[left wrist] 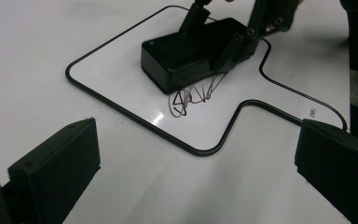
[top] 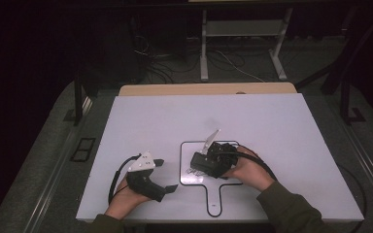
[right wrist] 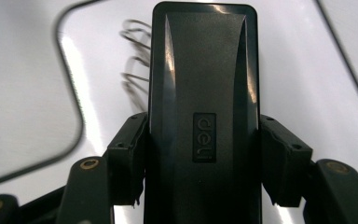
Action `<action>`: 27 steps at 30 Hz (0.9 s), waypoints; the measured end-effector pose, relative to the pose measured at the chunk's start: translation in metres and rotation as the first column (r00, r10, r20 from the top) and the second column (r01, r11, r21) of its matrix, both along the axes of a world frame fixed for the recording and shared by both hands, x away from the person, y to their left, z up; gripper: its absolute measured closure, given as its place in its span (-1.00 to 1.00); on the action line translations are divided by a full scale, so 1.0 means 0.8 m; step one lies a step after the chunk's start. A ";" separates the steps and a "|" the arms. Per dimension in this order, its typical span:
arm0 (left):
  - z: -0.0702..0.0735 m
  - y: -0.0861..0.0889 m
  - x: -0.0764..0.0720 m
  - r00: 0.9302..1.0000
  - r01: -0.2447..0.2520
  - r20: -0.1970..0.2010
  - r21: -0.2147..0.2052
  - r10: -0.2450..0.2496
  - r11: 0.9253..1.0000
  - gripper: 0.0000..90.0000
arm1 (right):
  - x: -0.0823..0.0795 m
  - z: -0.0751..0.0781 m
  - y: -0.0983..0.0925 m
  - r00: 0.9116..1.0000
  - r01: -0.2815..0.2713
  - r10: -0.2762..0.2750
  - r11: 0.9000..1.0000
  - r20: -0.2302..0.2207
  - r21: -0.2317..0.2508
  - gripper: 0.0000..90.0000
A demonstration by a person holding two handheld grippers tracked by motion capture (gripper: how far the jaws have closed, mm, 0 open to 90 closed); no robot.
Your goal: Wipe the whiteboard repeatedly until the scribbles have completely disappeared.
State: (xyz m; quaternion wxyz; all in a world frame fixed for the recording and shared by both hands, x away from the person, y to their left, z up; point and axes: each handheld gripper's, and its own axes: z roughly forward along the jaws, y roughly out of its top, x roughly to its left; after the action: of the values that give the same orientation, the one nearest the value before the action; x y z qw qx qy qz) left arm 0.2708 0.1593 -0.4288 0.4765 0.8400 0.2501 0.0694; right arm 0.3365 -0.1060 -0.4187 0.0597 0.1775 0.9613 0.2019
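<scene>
On the white table point(top: 272, 126) lies a small whiteboard point(top: 189, 149), a rounded rectangle with a thin black border and a short handle tab pointing toward the person. A glossy black plastic eraser point(top: 203, 164), a rounded oblong block with an embossed logo on its back, rests on the board, held across its width between the pressed jaws of the right gripper point(top: 212, 162). In the right gripper view its long axis runs straight away from the camera. Thin grey scribbles point(left wrist: 193, 97) show on the board just beside the eraser point(left wrist: 186, 56). The left gripper point(top: 161, 175) hovers off the board near the table's front left, its matte black jaws spread wide with nothing between them. Cables and desk legs point(top: 204, 43) crowd the dark floor beyond.
</scene>
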 end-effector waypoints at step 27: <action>0.000 -0.001 0.000 1.000 0.001 0.002 -0.002 -0.001 1.000 -1.00 | -0.014 0.000 0.012 1.000 -0.032 0.032 1.000 0.001 0.000 -0.14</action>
State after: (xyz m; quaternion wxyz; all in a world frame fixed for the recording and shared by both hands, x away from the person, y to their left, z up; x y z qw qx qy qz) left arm 0.2704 0.1587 -0.4289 0.4775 0.8397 0.2493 0.0696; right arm 0.3253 -0.0962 -0.4186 0.0568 0.1623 0.9640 0.2029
